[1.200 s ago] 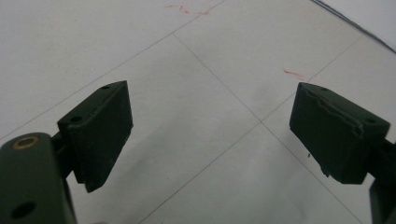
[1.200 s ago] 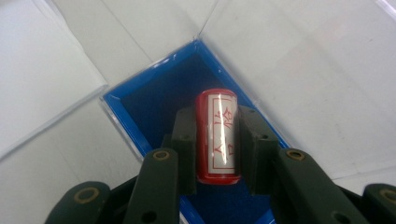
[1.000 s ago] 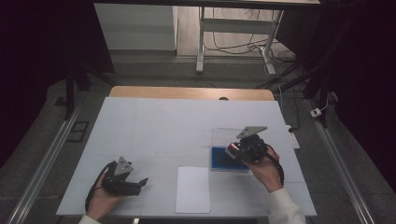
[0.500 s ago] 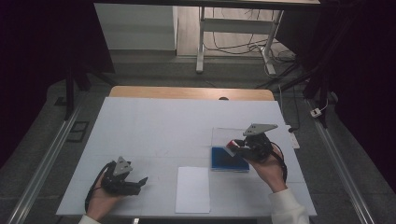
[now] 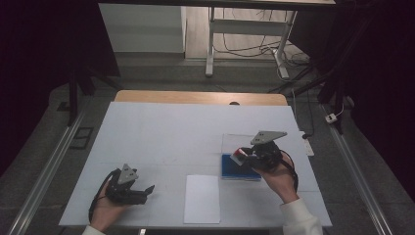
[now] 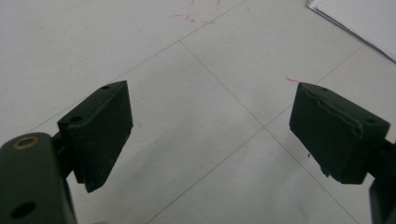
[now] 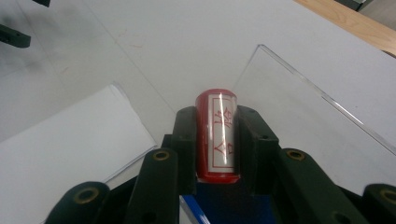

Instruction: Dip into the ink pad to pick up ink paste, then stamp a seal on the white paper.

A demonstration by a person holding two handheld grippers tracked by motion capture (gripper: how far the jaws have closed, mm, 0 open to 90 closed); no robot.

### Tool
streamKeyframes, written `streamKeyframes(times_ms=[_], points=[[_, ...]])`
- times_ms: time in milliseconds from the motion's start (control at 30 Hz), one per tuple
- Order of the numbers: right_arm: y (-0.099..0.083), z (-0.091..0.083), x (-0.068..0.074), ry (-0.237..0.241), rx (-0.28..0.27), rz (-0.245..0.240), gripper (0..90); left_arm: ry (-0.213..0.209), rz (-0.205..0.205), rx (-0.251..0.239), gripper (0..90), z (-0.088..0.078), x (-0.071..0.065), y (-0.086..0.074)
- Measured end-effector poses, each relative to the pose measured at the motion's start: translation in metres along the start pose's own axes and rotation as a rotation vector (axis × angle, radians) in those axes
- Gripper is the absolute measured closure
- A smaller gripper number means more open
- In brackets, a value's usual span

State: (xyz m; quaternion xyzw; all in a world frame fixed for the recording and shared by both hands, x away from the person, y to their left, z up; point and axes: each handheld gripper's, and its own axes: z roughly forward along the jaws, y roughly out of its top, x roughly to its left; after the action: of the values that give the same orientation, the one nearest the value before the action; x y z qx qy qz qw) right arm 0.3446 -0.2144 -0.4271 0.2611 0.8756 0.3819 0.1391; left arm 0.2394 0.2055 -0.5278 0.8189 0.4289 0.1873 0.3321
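Observation:
A red stamp with a white label of red characters is clamped between the jaws of my right gripper. In the high view the right gripper holds the red stamp just above a blue pad at the table's right. The pad's blue surface shows below the stamp. My left gripper rests low at the front left, open, with nothing between its wide-apart jaws.
A white sheet of paper lies at the front middle, also seen as paper left of the stamp. A clear acrylic lid stands tilted behind the blue pad. The white table cover has thin lines and faint red marks.
My right gripper has lifted and swung slightly right and back over the blue pad with the stamp in it. The left gripper has stayed in place.

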Motion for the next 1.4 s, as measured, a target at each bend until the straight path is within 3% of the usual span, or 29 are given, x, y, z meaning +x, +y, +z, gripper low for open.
streamKeyframes(times_ms=[200, 600, 1400], points=[[0.003, 0.002, 0.006, 0.020, -0.007, -0.014, 70.0, -0.001, 0.000, 0.001, 13.4, 0.000, 0.000, 0.000], [0.012, 0.008, 0.025, 0.105, -0.030, -0.044, 70.0, 0.000, 0.000, 0.000, 13.4, 0.001, 0.000, 0.000], [0.020, 0.025, 0.054, 0.186, 0.000, -0.114, 70.0, 0.001, 0.005, 0.003, 13.5, 0.001, 0.000, 0.000]])
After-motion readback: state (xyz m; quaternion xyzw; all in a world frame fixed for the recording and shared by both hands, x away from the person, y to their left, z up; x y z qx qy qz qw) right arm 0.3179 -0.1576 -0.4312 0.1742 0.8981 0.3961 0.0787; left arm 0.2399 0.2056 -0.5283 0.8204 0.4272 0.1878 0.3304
